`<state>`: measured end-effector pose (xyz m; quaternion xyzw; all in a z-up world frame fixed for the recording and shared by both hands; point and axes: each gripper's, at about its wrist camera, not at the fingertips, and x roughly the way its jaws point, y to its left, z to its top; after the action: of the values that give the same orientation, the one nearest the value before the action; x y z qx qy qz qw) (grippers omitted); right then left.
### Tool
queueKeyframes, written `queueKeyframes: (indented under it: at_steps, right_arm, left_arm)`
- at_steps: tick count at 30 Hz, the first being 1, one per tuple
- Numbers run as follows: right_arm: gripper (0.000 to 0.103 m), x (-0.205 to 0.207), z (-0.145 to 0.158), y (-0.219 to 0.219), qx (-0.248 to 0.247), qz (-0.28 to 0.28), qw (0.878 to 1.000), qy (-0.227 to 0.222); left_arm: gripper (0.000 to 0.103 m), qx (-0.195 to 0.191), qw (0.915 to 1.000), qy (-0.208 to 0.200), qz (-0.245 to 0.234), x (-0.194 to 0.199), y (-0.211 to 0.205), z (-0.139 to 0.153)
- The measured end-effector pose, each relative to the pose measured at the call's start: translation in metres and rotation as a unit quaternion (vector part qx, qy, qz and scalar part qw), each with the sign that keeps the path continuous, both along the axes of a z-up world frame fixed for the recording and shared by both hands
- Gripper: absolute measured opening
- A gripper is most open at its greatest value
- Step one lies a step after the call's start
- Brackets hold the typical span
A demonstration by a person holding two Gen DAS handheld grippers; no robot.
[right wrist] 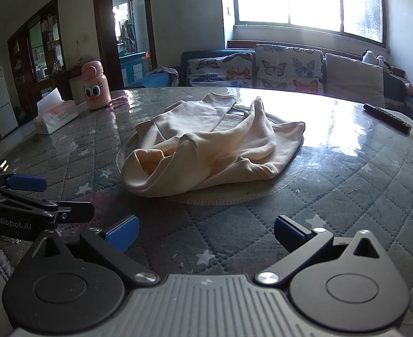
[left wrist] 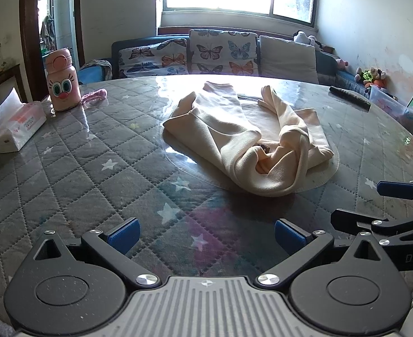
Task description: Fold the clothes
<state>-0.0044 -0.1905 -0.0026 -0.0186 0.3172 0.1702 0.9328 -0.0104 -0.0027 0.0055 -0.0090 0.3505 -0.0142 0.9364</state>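
A cream garment lies crumpled on the round quilted table, its two long parts stretching toward the far side. In the right wrist view the same garment sits on a pale round mat. My left gripper hovers open over the table, short of the garment's near edge, nothing between its blue pads. My right gripper is open too, just in front of the garment. Each gripper shows at the edge of the other's view: the right one, the left one.
A pink cartoon-face bottle and a tissue box stand at the table's far left, with a pink item beside the bottle. A dark remote lies at the far right. A butterfly-print sofa stands behind the table.
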Motion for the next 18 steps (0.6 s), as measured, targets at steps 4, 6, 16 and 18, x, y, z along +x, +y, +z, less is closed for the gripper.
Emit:
queueKeyframes:
  at_steps: [4, 6, 16, 18]
  right_arm:
    - [0.103, 0.001, 0.001, -0.001, 0.002, 0.002, 1.0, 0.0]
    - [0.103, 0.002, 0.002, -0.001, 0.003, 0.002, 1.0, 0.0]
    - [0.103, 0.017, 0.006, 0.001, 0.002, 0.002, 1.0, 0.009]
    - [0.103, 0.021, 0.008, 0.002, 0.002, 0.001, 1.0, 0.009]
  left_arm:
    - [0.103, 0.001, 1.0, 0.0, 0.001, 0.001, -0.001, 0.001]
    - [0.103, 0.001, 1.0, 0.001, 0.0, 0.002, -0.001, 0.002]
    - [0.103, -0.003, 0.9999, 0.009, 0.005, 0.017, 0.005, 0.004]
    - [0.103, -0.004, 0.9999, 0.009, 0.007, 0.021, 0.008, 0.006]
